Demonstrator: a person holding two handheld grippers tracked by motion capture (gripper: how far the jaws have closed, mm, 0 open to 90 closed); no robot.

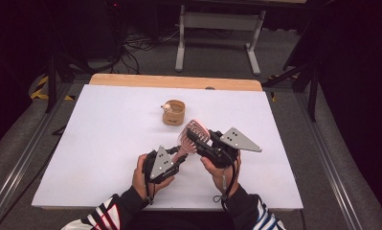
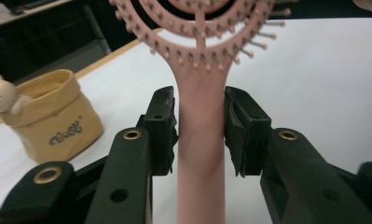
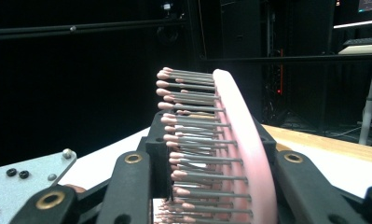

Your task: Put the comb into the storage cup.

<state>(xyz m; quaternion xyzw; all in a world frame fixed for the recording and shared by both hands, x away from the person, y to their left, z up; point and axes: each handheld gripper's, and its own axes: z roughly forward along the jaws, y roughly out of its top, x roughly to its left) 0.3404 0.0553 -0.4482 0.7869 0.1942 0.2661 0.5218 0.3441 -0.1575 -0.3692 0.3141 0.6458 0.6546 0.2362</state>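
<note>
1. Since we've got the pink hairbrush (image 1: 192, 136) up off the desk (image 1: 107, 143) between both hands, it hangs in mid-air just in front of us, with the little tan pot (image 1: 173, 112) standing farther back on the white top.

2. Our left hand-held gripper (image 2: 200, 128) has the handle between its jaws. In its own view the pads (image 2: 161, 126) stand right beside the handle with a sliver of gap on the right side, so we'd call it loosely open around the handle, not really clamping.

3. Our right hand-held gripper (image 3: 207, 154) is closed across the brush head, 1 jaw on the bristle side and 1 on the smooth pink back. Looks like that hand carries the brush right now.

4. Handling guess: it's light, hollow-looking plastic, stiff in the handle and the ring-shaped head, so weight is no issue.

5. The bristles (image 3: 193, 140) are the tricky bit. Those thin pins with ball tips will flex and give under a pad, so a grip there feels spongy and could let the head twist.

6. The smooth handle may be a bit slippery, but it's straight and even, so we reckon mid-handle, squeezed on its 2 flat sides, is the best place to hold.
</note>
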